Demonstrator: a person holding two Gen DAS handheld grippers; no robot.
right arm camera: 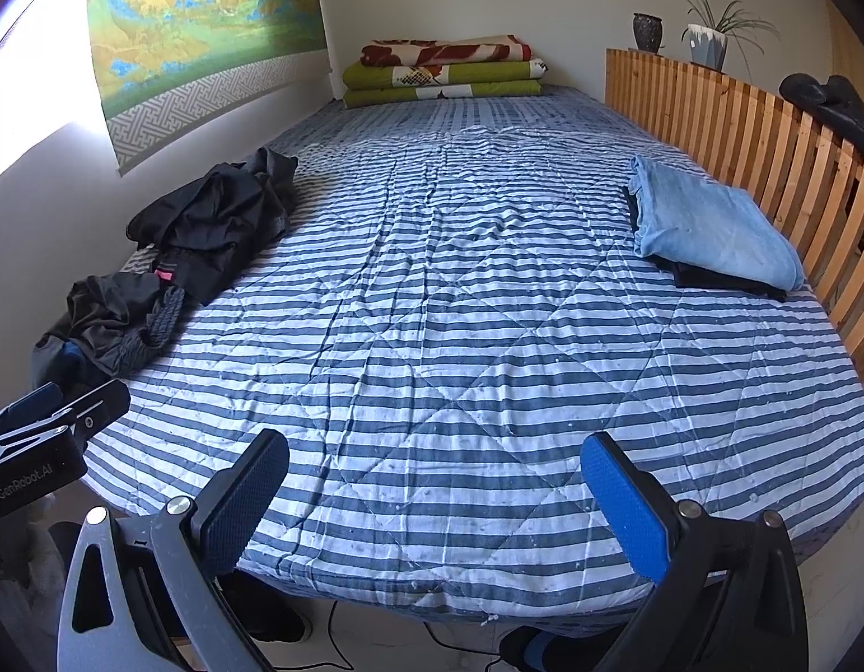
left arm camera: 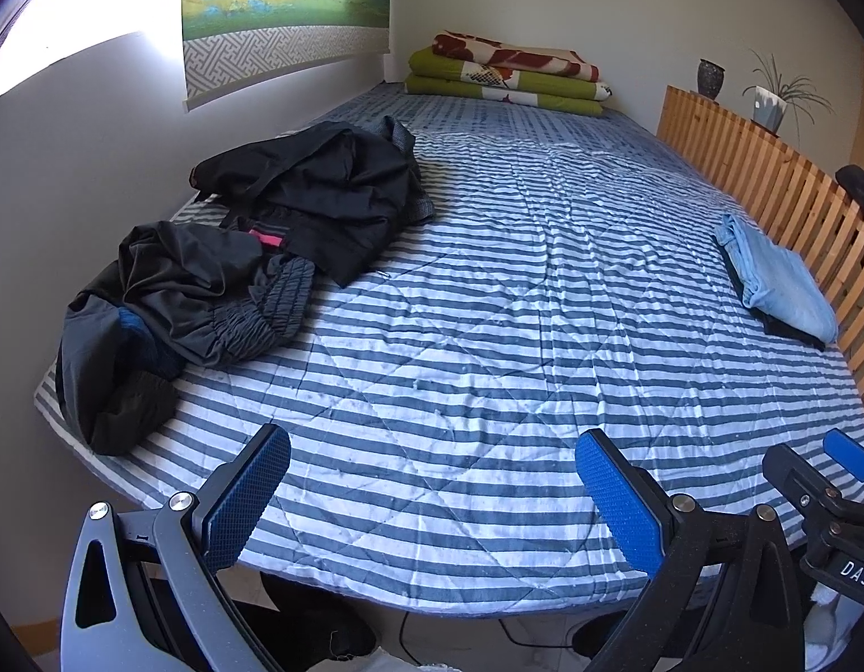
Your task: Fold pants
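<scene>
A crumpled heap of dark pants lies along the left edge of the striped bed, against the wall. Folded light-blue pants rest on a folded black garment at the right side, by the wooden rail. My left gripper hovers open over the bed's near edge, holding nothing. My right gripper is also open and empty over the near edge, to the right of the left one. Both are well short of the clothes.
Folded green and red blankets are stacked at the far end of the bed. A slatted wooden rail runs along the right, with a vase and a potted plant behind it. A cable lies on the floor below.
</scene>
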